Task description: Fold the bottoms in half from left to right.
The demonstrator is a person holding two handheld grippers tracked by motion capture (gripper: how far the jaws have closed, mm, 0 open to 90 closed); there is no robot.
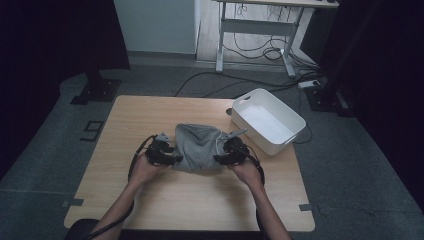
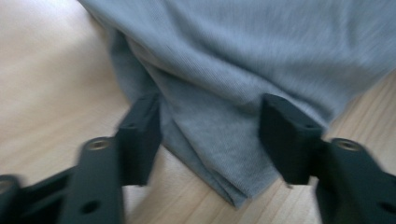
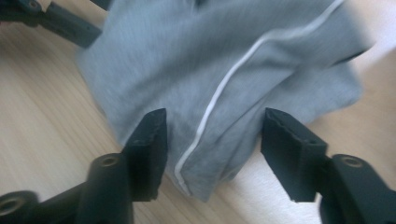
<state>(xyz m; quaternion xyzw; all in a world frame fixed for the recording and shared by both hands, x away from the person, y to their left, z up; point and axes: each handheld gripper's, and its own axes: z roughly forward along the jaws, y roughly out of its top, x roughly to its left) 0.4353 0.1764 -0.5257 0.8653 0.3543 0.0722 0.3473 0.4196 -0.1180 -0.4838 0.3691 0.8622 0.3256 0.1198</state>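
A folded grey garment [image 1: 197, 147] lies in the middle of the wooden table [image 1: 200, 200]. My left gripper [image 1: 167, 155] is at its left edge and my right gripper [image 1: 222, 156] at its right edge. In the left gripper view the jaws [image 2: 210, 121] stand apart, and a folded corner of the grey garment [image 2: 224, 70] lies on the table between them, unpinched. The right gripper's jaws [image 3: 212, 126] also stand apart, straddling a corner of the garment [image 3: 187, 60] that carries a thin white stripe [image 3: 219, 93]. The left gripper [image 3: 60, 21] shows at the top left of that view.
A white plastic bin [image 1: 287, 137] stands at the table's back right corner, close to the right gripper. Beyond the table are a desk frame [image 1: 255, 30] and cables on the grey floor. Bare tabletop [image 1: 130, 115] runs along the left and front.
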